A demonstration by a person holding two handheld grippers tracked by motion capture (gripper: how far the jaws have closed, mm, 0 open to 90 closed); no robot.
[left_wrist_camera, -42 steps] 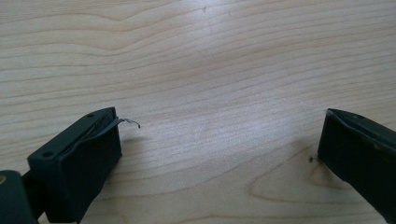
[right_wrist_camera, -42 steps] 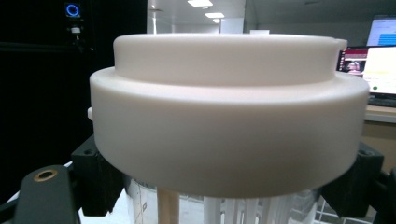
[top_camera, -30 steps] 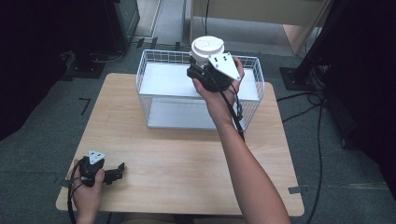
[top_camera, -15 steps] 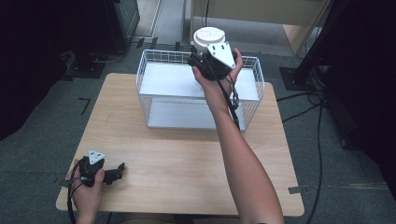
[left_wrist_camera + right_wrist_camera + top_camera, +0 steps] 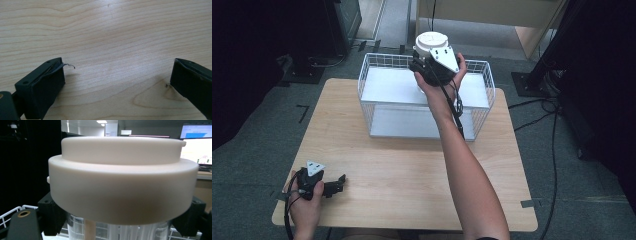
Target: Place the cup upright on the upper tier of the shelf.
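Observation:
A clear jar with a wide white lid is up over the back part of a white wire basket. My right gripper is shut on the jar's clear body just under the lid, one black jaw on each side. These jaws have just been opening a little, with the jar still between them. My left gripper lies on the wooden table near its front left corner. Its jaws stand open over bare wood.
The basket stands at the back middle of the table and has a white floor. A bit of its wire rim shows low beside the jar. Cables and dark stands sit on the floor around the table.
The right hand has carried the jar a little farther toward the back of the basket. The left gripper has stayed where it was.

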